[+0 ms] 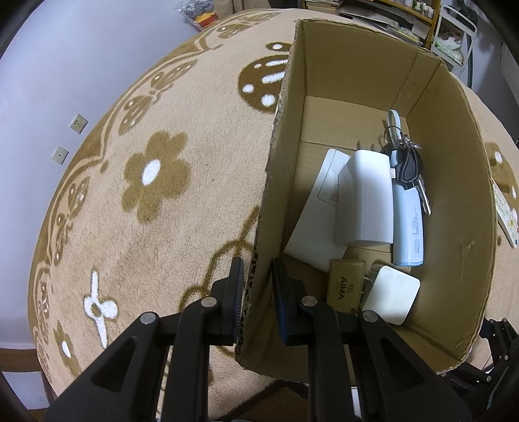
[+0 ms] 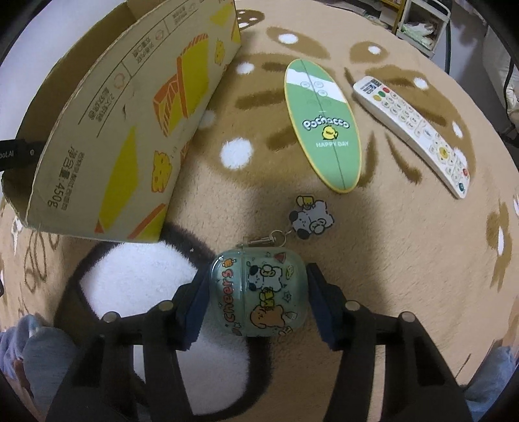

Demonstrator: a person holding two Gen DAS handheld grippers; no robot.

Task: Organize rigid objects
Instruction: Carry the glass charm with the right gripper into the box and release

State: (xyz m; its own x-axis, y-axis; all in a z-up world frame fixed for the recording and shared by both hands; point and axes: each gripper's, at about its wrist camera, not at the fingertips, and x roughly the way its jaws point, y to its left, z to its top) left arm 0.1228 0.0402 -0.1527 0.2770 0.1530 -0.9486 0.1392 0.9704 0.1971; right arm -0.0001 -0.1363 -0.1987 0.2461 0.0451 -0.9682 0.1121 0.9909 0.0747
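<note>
A cardboard box (image 1: pixel 447 181) stands on the rug; its printed outer wall shows in the right wrist view (image 2: pixel 123 130). Inside lie a white charger (image 1: pixel 363 201), a pale blue power bank (image 1: pixel 407 224), a bunch of keys (image 1: pixel 405 159), an AIMA card (image 1: pixel 343 285) and a small white square pad (image 1: pixel 391 293). My left gripper (image 1: pixel 258 282) is shut on the box's left wall. My right gripper (image 2: pixel 256 292) straddles a green "cheers" earbud case (image 2: pixel 256 292) with a cartoon charm (image 2: pixel 311 217); the left pad touches it, the right pad stands slightly off.
A green oval Pochacco case (image 2: pixel 324 126) and a white remote control (image 2: pixel 418 130) lie on the beige flower rug (image 1: pixel 146 194) beyond the earbud case. Shelves (image 1: pixel 405 16) stand at the rug's far side. A white rug patch (image 2: pixel 139 282) lies left of the case.
</note>
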